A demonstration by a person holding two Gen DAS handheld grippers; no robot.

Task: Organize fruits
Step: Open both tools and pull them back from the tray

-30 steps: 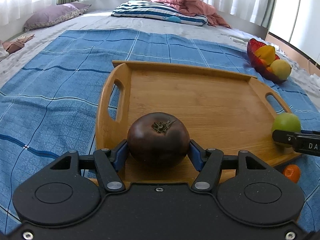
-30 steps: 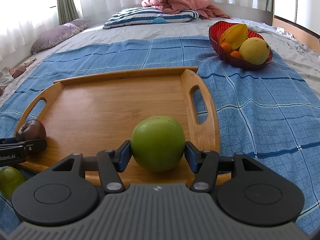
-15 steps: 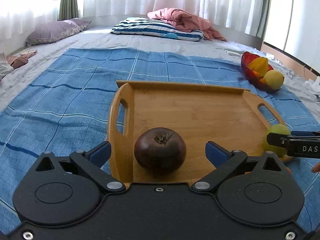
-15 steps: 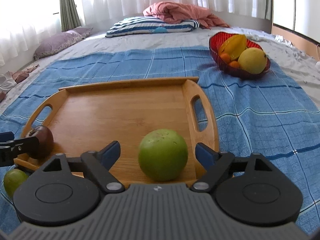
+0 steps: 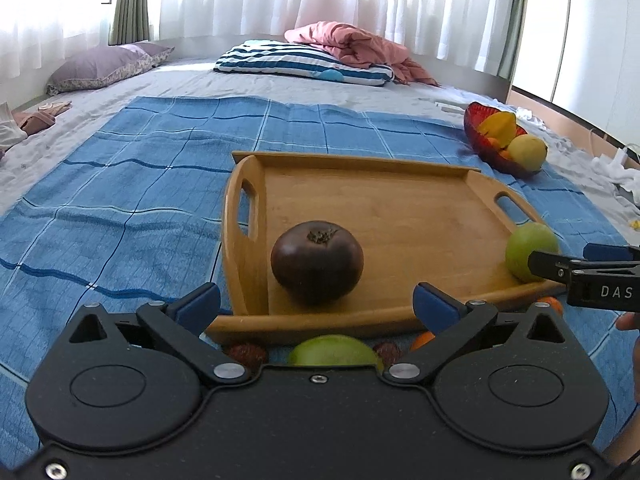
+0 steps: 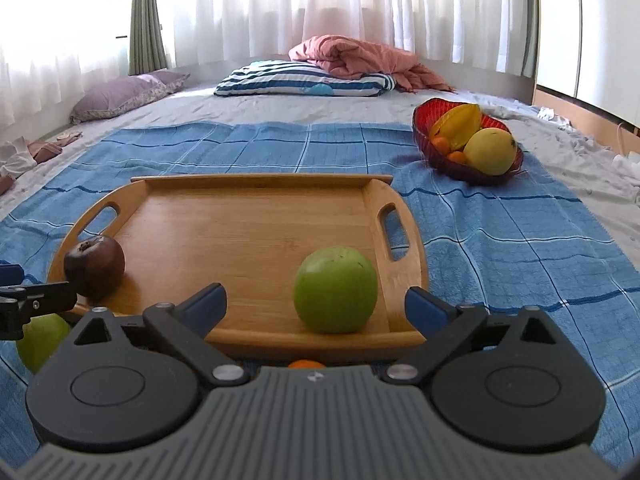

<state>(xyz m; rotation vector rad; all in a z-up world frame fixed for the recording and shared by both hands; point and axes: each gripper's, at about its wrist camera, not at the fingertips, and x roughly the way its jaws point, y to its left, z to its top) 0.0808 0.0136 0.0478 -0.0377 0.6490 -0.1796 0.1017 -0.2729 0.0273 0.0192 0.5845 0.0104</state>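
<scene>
A wooden tray (image 5: 400, 208) lies on the blue blanket. A dark brown fruit (image 5: 317, 262) rests at its near left corner. My left gripper (image 5: 316, 300) stands open just short of it, pads clear of the fruit. At the tray's near right corner sits a green apple (image 6: 335, 289). My right gripper (image 6: 316, 300) is opening, and its blue pads are off the apple. Each gripper's fingers show at the edge of the other's view. On the blanket in front of the tray lie another green fruit (image 5: 332, 352), a small orange (image 5: 424, 338) and a reddish fruit (image 5: 246, 354).
A red bowl (image 6: 436, 148) with a star fruit, a yellow fruit and small oranges stands on the blanket's far right. Pillows and a pink quilt (image 6: 360, 60) lie at the bed's far end. Open blanket spreads left of the tray.
Both grippers let go of their fruits, spread wide and drew back and slightly up. The dark fruit and the green apple stay on the tray; fruits before the tray came into view.
</scene>
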